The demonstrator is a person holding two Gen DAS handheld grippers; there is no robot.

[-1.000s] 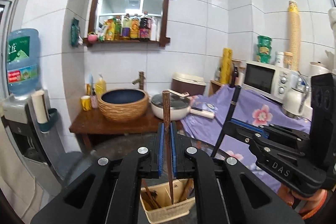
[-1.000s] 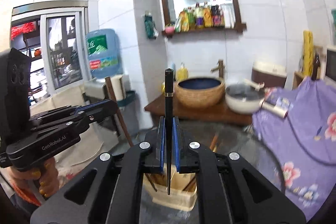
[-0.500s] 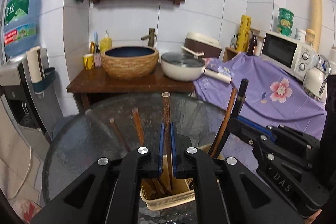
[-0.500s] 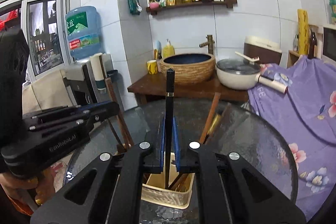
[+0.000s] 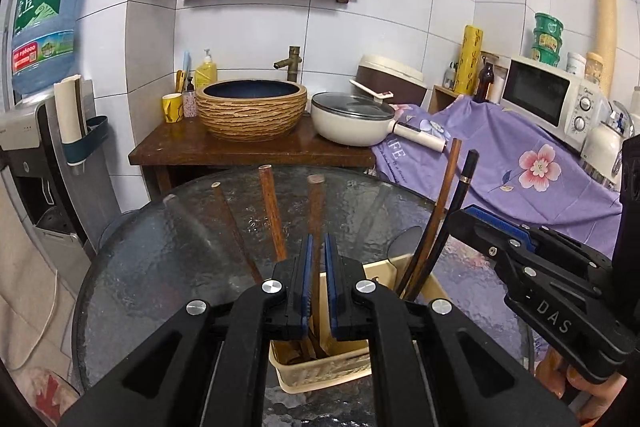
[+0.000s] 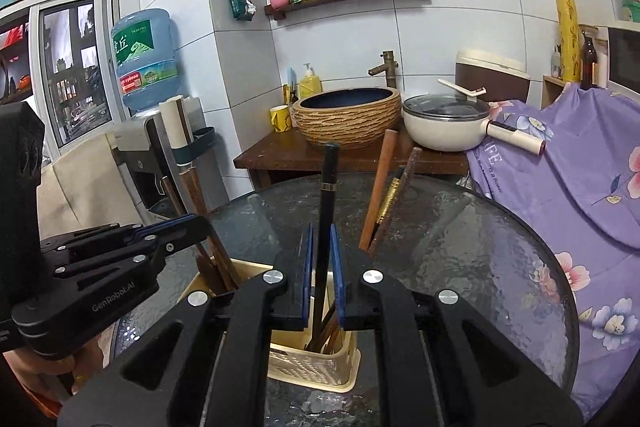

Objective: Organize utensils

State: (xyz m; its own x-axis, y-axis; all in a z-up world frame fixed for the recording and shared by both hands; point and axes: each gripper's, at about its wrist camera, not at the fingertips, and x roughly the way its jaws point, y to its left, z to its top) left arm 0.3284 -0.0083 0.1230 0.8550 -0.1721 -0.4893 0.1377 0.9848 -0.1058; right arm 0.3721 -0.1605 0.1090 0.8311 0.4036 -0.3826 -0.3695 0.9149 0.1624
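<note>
Closest in the left wrist view, the left gripper has its blue pads pulled in narrow. A brown chopstick stands straight up between them, and they look to be just letting go of it. Its low end sits down in the cream basket, right under the claw at 6 o'clock.

In the right wrist view, the right gripper is opening up. A black chopstick stands between the pads with a little gap on each side, so it is not pinched. Its tip is in the same basket, among more sticks.

At 3 o'clock from the left claw, the right one shows from the side.

More brown chopsticks lean out of the basket toward 11 and 12 o'clock.

The basket sits on a round glass table. Past the table, at 12 o'clock, a woven basin sits on a wooden stand. A white pot sits beside it.
</note>
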